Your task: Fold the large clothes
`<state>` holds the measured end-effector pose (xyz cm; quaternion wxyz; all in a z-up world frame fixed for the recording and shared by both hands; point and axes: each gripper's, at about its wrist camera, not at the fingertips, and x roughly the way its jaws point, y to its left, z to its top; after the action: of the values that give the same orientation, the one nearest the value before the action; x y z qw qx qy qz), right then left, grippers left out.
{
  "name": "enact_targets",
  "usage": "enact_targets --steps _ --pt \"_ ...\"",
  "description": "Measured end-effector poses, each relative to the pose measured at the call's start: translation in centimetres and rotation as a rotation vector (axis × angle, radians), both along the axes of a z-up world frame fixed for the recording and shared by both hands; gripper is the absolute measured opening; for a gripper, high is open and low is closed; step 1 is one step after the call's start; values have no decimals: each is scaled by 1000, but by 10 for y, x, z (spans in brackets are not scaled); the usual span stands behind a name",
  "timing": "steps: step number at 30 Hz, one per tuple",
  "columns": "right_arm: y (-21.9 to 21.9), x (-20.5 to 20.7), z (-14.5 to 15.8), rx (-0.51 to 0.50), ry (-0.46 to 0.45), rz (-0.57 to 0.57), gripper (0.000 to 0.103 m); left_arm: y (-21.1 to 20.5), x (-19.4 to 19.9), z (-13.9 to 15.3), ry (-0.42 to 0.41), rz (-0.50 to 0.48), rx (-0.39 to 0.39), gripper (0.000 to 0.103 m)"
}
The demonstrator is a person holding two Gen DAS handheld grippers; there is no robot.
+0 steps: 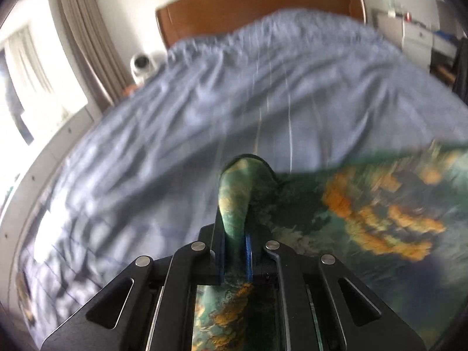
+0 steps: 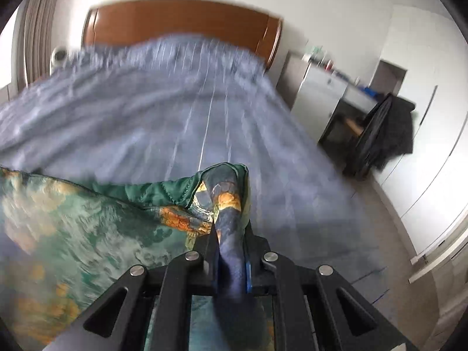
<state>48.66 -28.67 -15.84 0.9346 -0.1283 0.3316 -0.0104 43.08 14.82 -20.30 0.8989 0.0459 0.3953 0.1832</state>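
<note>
A large green garment with an orange and yellow print point(image 1: 365, 213) hangs stretched over the bed, blurred by motion. My left gripper point(image 1: 235, 228) is shut on a bunched corner of it, and the cloth spreads away to the right. My right gripper point(image 2: 231, 242) is shut on another bunched corner, and the garment point(image 2: 87, 228) spreads away to the left, its green hem point(image 2: 163, 191) showing. Both corners are held above the blue striped bedcover point(image 1: 204, 102), which also shows in the right wrist view point(image 2: 175, 111).
A brown wooden headboard point(image 1: 257, 3) stands at the far end of the bed. A curtain and a bright window point(image 1: 29, 67) are on the left. A white cabinet point(image 2: 318, 93) and a chair with dark clothes point(image 2: 389, 128) stand to the right of the bed.
</note>
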Motion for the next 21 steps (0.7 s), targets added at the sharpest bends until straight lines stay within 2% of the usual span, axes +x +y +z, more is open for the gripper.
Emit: enact_targets --steps 1,3,5,8,15,21 --pt "0 3 -19 3 27 8 12 2 -2 -12 2 2 -20 9" --pt "0 5 -44 22 57 16 12 3 -3 -17 -20 6 -31 10" --pt "1 8 -53 32 52 10 12 3 -4 -20 -28 3 -54 11" --pt "-3 14 -61 75 58 8 12 9 -3 -27 -33 5 -114 12" --pt "-4 24 -76 112 70 1 15 12 5 -35 -32 5 -155 14" --pt "-4 22 -75 124 70 1 15 7 5 -37 -33 10 -129 14"
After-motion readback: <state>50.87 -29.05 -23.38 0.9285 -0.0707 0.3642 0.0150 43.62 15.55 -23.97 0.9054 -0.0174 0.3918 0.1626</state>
